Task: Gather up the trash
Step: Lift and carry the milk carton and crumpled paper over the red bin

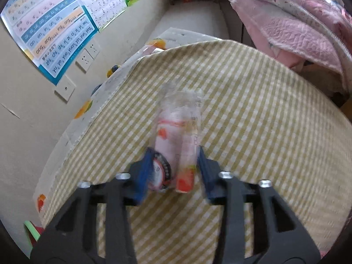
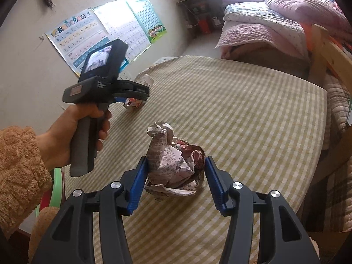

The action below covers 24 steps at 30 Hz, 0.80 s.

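A beige wall (image 2: 26, 50) hung with bright learning charts (image 1: 50, 33) and white sockets (image 1: 85, 59) runs along the gripper's left. Ahead, beyond the green-checked tablecloth (image 2: 253, 114), pink quilts (image 2: 259, 35) lie heaped under strong window light.

pink wrapper (image 1: 176, 140): flat | newspaper ball (image 2: 173, 165): crumpled, on checked cloth

Soft daylight from a far window, glare on wall posters (image 2: 105, 33), fisheye-bent edges, left view motion-blurred.

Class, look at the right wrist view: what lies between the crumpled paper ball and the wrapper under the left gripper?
Only bare checked cloth between paper ball and wrapper.
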Available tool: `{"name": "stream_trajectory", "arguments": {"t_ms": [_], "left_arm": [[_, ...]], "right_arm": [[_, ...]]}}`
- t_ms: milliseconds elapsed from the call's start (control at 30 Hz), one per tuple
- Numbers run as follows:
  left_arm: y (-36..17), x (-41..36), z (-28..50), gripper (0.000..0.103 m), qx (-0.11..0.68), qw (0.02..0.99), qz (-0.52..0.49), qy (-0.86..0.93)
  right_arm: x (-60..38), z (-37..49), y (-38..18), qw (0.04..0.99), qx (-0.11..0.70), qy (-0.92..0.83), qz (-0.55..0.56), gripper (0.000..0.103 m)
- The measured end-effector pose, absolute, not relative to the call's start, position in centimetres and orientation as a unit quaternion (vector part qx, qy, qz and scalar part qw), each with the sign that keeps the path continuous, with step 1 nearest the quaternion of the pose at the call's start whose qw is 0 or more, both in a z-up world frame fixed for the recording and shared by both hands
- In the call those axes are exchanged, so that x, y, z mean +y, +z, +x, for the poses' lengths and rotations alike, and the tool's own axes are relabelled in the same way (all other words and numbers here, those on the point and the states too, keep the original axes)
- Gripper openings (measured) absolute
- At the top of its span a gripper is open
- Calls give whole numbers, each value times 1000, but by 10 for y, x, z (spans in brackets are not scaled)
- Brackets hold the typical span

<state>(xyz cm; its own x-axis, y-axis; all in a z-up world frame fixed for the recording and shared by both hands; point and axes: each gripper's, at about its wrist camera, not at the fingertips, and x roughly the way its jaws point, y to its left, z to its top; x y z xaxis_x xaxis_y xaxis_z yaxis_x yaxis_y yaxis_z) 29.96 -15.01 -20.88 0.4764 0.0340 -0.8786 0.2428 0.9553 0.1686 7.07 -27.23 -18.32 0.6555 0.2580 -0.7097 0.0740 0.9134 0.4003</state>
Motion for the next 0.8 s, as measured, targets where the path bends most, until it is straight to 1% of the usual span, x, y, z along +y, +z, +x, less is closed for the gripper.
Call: {"name": "stream_trajectory", "arguments": {"t_ms": [233,533,800], "left_arm": [[-174,-121,252,34,500,862,50,-64],[-142,-78,158,34,494,867,20,-66],[-117,-48,101,34,471,880,20,-62]], "right_arm": [[-273,69,-186,887,415,46,199,51],[-265,63,-180,885,423,36,190,51],[-241,46,-150,897,406,48,170,51]]}}
